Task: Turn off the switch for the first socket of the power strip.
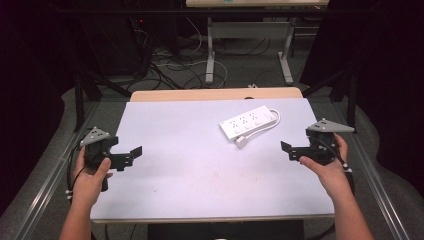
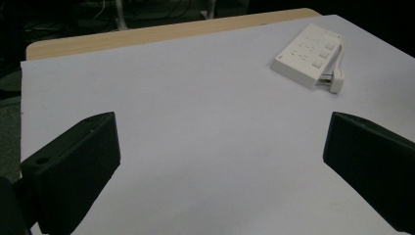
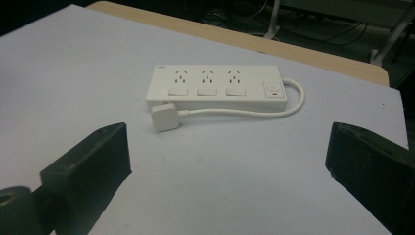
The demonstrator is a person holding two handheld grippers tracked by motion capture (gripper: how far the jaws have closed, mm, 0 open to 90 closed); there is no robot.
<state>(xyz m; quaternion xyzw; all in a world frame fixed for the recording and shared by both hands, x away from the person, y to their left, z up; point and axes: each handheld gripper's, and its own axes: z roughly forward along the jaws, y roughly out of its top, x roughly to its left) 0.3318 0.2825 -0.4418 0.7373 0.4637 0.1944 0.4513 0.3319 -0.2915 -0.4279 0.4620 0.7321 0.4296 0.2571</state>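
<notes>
The power strip (image 1: pixel 248 123) is lying on the white table cover (image 1: pixel 190 165), toward the far right part of it, with its cord (image 3: pixel 254 113) looping round the switch end and running back along the near side to the plug (image 3: pixel 164 116), which is resting flat just beside the strip's other end. Nothing is plugged into its three sockets, and neither tool is touching it, so by the look of things the work on it is not yet begun: reaching, gripping and whatever follows are all left to you.

You are holding the right gripper (image 1: pixel 286 148) near the right edge of the cover, its jaws spread wide and empty, pointing toward the strip, which is lying close ahead of it. You are keeping the left gripper (image 1: pixel 135 151) at the left edge, well apart from the strip, jaws likewise wide open and gripping nothing.

The cover between you and the strip is offering a free path. Beyond the table, cables on the floor and the legs of another table are sitting far off.
</notes>
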